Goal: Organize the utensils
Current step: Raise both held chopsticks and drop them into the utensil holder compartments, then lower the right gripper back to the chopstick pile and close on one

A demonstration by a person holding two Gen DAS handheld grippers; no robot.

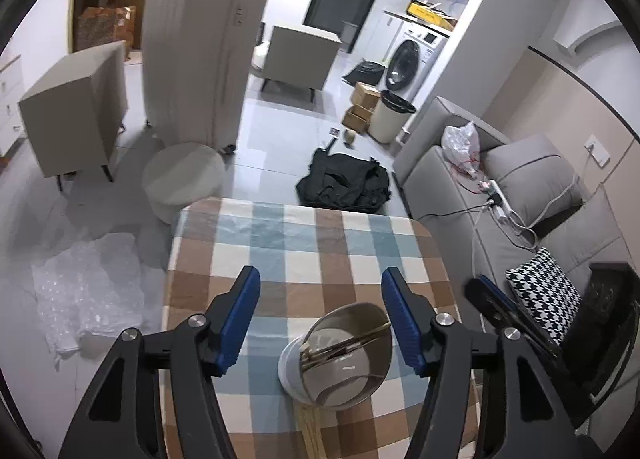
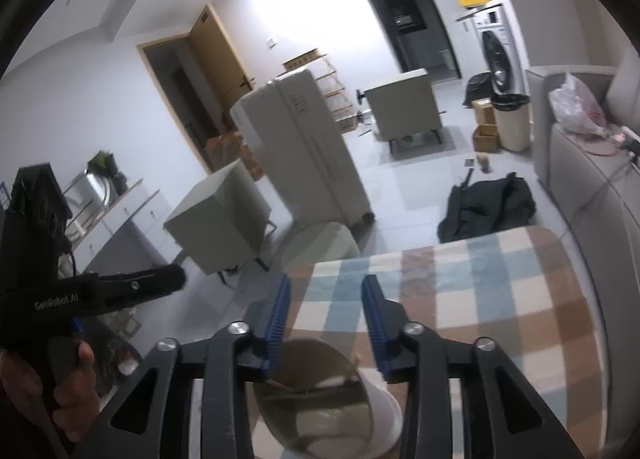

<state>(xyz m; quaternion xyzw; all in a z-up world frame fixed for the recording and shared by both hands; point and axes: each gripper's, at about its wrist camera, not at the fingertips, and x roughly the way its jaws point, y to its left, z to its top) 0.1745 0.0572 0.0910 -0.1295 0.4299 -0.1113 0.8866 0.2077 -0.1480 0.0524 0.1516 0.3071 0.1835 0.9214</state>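
Item: metal holder (image 1: 340,359), white-sided, upright on the checked table (image 1: 304,243), near edge, right of centre.
Contents: chopsticks (image 1: 344,341) lying across its mouth, long axis low-left to high-right; a wooden bundle also shows below its base.
My left gripper (image 1: 320,323): fingers spread, pinching nothing; holder between and just beneath them.
My right gripper (image 2: 325,323): fingers spread, empty, over the same holder (image 2: 320,399).
Nearer hand: I cannot tell.
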